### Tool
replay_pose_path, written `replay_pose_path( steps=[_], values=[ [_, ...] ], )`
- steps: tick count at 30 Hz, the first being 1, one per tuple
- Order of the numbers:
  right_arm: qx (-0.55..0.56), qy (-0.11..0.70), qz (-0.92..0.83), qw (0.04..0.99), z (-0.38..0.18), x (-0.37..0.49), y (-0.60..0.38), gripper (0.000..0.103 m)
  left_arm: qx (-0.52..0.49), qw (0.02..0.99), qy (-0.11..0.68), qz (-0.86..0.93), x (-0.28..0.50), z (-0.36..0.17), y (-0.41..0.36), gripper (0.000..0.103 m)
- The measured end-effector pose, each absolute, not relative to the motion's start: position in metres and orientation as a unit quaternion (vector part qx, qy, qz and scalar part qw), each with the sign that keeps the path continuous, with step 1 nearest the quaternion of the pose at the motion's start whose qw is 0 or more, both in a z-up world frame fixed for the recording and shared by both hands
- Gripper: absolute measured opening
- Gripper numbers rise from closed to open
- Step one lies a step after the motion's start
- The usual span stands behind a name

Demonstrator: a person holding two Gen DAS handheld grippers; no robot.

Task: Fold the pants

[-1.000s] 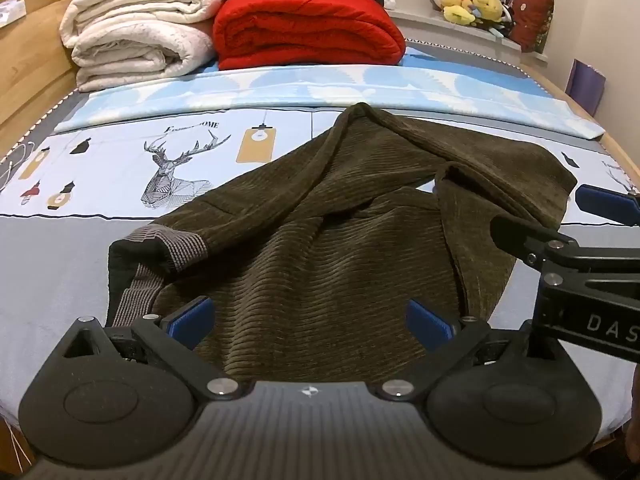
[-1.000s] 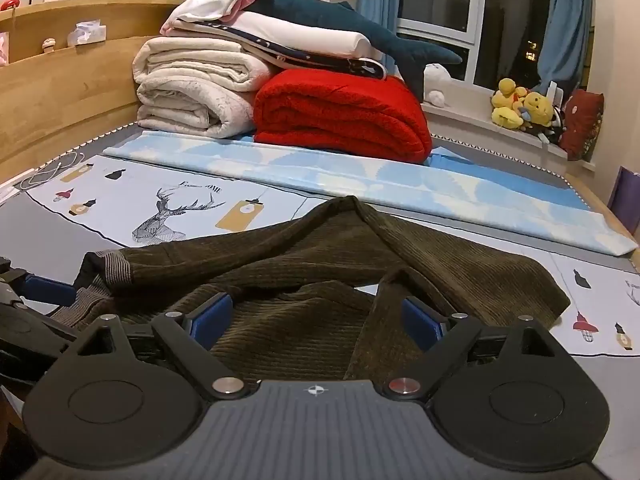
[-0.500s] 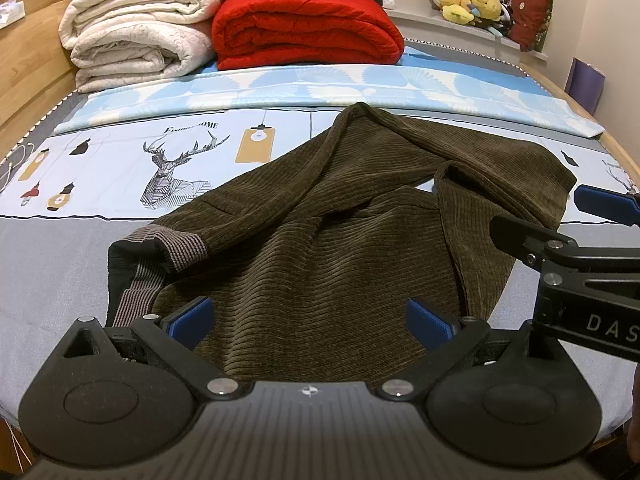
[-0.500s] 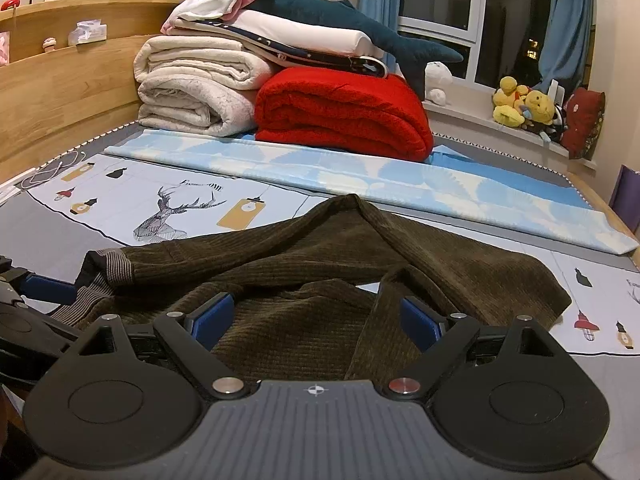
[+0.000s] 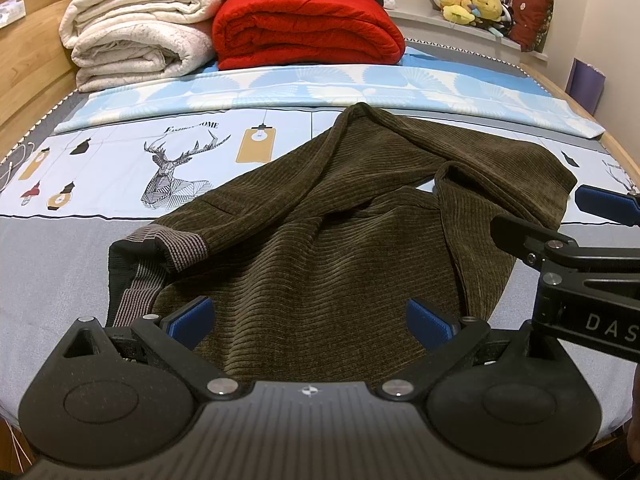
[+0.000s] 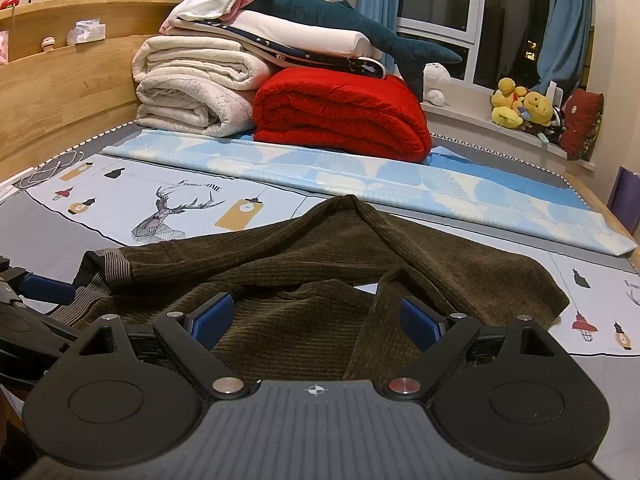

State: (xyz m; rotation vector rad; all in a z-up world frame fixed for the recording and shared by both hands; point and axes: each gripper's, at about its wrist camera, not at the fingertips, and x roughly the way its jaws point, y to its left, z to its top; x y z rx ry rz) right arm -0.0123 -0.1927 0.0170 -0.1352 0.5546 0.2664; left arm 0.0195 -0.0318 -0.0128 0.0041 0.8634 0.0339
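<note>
Dark olive corduroy pants (image 5: 320, 240) lie crumpled on the bed, legs bent toward the far side, a striped grey waistband (image 5: 160, 252) at the near left. My left gripper (image 5: 308, 322) hovers open over the near edge of the cloth, nothing between its blue pads. In the right wrist view the same pants (image 6: 320, 272) spread out ahead. My right gripper (image 6: 316, 318) is open above a raised fold, holding nothing. The right gripper's arm (image 5: 580, 260) shows at the right of the left wrist view; the left gripper's finger (image 6: 40, 288) shows at the left of the right wrist view.
A folded red blanket (image 5: 308, 28) and cream blankets (image 5: 140, 40) are stacked at the bed's far end, with a plush shark (image 6: 340, 20) on top. A wooden headboard (image 6: 60, 80) runs along the left. Plush toys (image 6: 520, 108) sit on the windowsill. A light blue folded sheet (image 5: 320, 88) crosses the bed.
Both views have shifted very slightly; the pants lie as before and both grippers stay open.
</note>
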Motion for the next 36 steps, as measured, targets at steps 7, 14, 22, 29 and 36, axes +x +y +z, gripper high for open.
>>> replay_pose_path(
  steps=[7, 14, 22, 29, 36],
  values=[
    [-0.067, 0.271, 0.131, 0.951, 0.017, -0.012, -0.192, 0.09, 0.001, 0.908, 0.418, 0.017, 0.02, -0.013, -0.031, 0.102],
    [-0.066, 0.269, 0.127, 0.952, 0.022, -0.01, -0.195, 0.085, -0.002, 0.909, 0.417, 0.014, 0.025, -0.005, -0.022, 0.102],
    [-0.018, 0.225, 0.054, 0.973, 0.062, 0.046, -0.282, 0.074, 0.057, 0.922, 0.382, -0.018, 0.075, 0.04, 0.035, 0.036],
    [0.064, 0.351, -0.013, 0.934, 0.0, 0.119, -0.354, 0.052, -0.004, 0.875, 0.484, -0.016, 0.131, -0.015, 0.085, 0.032],
    [0.008, 0.457, 0.098, 0.884, -0.068, 0.171, -0.293, 0.054, 0.03, 0.86, 0.509, -0.031, 0.164, -0.037, 0.072, 0.064]
  ],
)
